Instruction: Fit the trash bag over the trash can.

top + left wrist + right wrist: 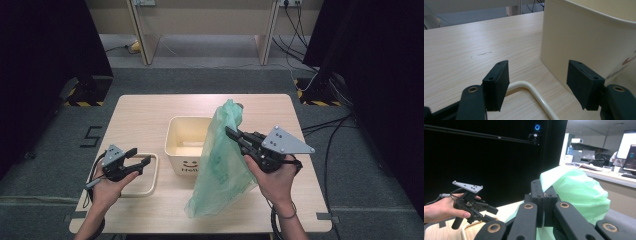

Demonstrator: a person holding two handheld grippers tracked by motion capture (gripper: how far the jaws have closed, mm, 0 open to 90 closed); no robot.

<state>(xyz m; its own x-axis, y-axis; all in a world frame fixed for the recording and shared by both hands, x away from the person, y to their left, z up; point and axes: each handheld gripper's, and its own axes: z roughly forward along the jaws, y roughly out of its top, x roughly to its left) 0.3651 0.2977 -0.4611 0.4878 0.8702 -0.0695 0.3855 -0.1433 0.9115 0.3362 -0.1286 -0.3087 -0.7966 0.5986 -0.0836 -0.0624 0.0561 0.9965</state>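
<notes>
- The right gripper (231,132) has its jaws clenched on a thin green plastic bag (220,165); in the right gripper view the two black pads meet with a fold of the film pinched between them (544,202).
- That gripper points toward the left of the high view and sits above the table, so the bag hangs from it in a long loose drape.
- The top of the bag (574,192) bunches up behind and above the jaws, and its lower end reaches the tabletop near the front edge.
- The bag hangs just in front of the right side of a cream bin (187,145) and covers that side in the high view; whether the film touches the bin's rim is hard to tell from here.
- The bin stands upright near the middle of the table (145,115), open at the top, with a small face and lettering on its front wall.
- The left gripper (140,159) is released, its jaws standing wide apart with nothing between the pads.
- It is held low at the left of the bin, over a cream frame (152,175) that lies flat on the table; in the left gripper view the frame's rounded corner (529,87) lies between the jaws and the bin wall (584,45) stands close at the right.
</notes>
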